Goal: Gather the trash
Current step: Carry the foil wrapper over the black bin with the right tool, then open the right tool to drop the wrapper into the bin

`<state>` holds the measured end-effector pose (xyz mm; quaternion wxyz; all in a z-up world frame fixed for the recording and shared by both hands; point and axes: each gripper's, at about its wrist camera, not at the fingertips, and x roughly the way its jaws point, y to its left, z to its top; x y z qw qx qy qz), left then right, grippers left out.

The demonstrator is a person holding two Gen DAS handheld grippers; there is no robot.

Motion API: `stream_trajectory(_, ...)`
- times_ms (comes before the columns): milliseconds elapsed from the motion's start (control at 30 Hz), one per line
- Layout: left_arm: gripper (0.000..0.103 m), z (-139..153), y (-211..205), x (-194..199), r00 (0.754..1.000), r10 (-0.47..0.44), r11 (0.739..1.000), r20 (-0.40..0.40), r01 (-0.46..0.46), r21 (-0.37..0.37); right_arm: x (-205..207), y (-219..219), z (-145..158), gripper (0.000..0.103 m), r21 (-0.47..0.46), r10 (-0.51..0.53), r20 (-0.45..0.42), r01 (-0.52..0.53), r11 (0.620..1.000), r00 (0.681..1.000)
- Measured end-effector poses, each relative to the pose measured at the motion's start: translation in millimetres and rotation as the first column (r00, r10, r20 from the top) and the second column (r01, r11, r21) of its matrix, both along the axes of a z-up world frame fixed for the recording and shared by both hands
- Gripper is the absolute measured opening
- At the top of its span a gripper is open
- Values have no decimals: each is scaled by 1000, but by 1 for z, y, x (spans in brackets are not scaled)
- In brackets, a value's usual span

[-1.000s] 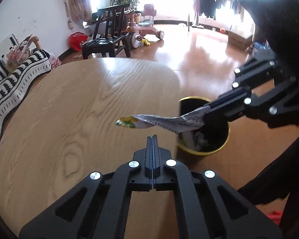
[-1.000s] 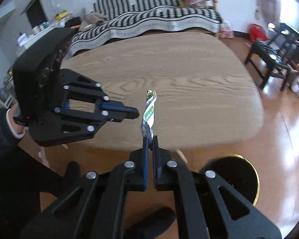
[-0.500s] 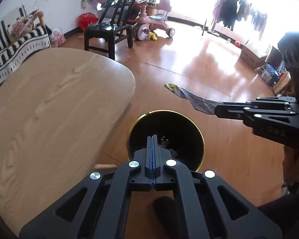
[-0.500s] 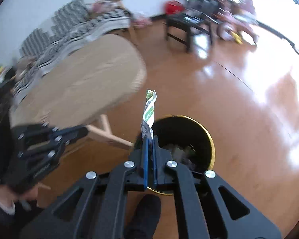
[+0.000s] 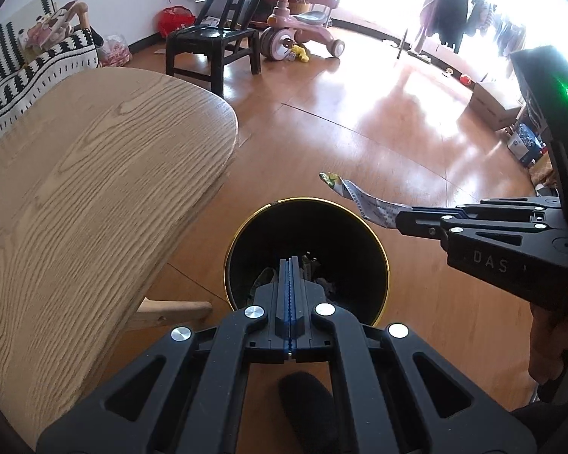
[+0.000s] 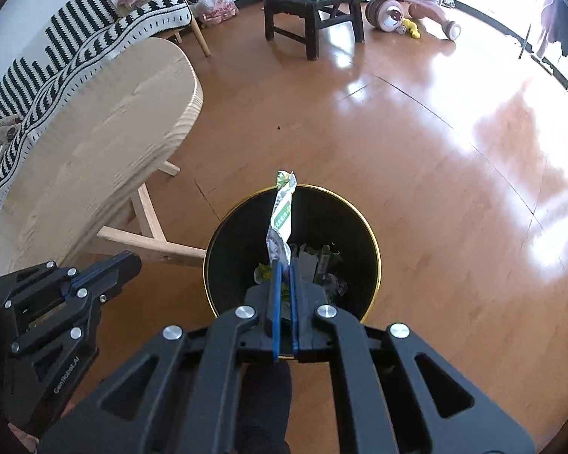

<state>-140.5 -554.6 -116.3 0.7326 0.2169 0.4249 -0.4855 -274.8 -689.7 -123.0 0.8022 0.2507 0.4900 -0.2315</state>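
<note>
Our right gripper [image 6: 283,265] pinches the wrapper [image 6: 282,215], pointing forward above the bin [image 6: 375,265]; left gripper [image 5: 291,265] closed, empty.

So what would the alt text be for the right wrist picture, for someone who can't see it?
The right tool holds a crumpled wrapper by one end above a round black bin with a gold rim, which already contains trash. The left tool sits lower left, beside a light wooden table on a shiny wood floor.
</note>
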Motion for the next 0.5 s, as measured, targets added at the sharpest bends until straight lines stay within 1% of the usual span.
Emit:
stream_trajectory(167,0,-1,-2,3,1000,-1,1000,-2,1,2,1,-2,0,5,1,-20,1,20,1000,1000)
stream_trajectory(267,0,2,0,5,1000,-1,1000,-8,1,-10,3,-4,-3,6,4,-42,-14,42,999,999)
stream_trajectory(333,0,5,6,8,1000,2,1000,-6,-3,-17,4,-6,-6,20,18,-54,-22,54,998,998)
stream_trajectory(367,0,7,9,9,1000,3,1000,-3,-3,-21,5,-6,-5,44,16,-58,-19,59,998,998)
stream_trajectory(400,0,8,11,11,1000,2,1000,0,-2,-22,7,-4,-1,79,-1,-66,-9,66,998,998)
stream_trajectory(433,1,10,14,11,1000,0,1000,4,0,-25,8,-1,6,85,-29,-71,10,72,997,997)
stream_trajectory(500,2,16,23,14,1000,1,1000,14,-1,-29,12,5,17,86,-55,-74,36,76,996,997)
